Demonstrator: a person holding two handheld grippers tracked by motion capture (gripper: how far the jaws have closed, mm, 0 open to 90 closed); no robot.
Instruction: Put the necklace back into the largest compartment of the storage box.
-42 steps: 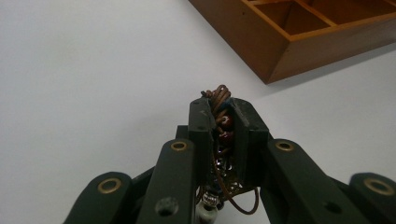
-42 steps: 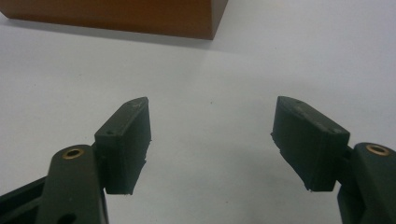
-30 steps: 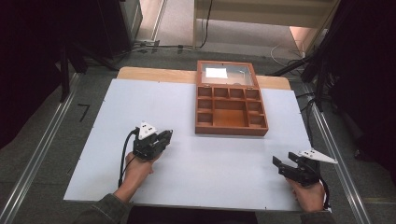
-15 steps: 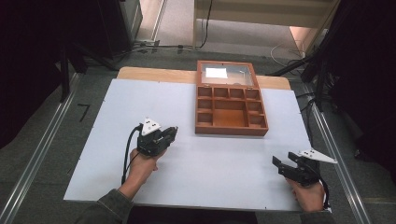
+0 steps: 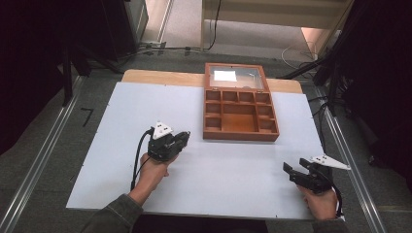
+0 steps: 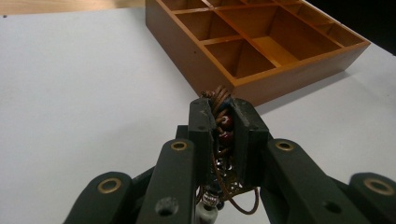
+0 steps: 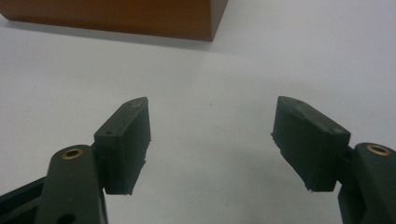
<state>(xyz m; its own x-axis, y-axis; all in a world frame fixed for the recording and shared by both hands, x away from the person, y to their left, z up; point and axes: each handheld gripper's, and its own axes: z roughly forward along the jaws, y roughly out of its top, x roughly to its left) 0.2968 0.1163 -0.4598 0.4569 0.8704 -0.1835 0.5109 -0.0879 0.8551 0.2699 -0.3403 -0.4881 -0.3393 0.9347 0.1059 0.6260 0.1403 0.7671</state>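
brown cord and dark red beads make up the beaded bracelet, bunched between the jaws of the left gripper, which is clamped on it. loops of cord and a pale bead hang below the jaws, toward the hand.

handling, as a judgement: light, limp and easily tangled; loose strands could snag on a partition or slip out if the grip relaxes. the hold across the bundled middle looks the soundest; a single strand would let the rest swing.

ahead of the left gripper, and slightly to its right, stands the wooden box, open, its compartments bare as far as can be seen. the near corner compartment lies just beyond the jaw tips. in the high view the glazed lid lies back on the far side of the box.

the right gripper has its jaws wide apart with nothing between them, low over the white bench, well apart from the left gripper.

change against the earlier frames: the left gripper has advanced toward the box; the right gripper has kept its place.
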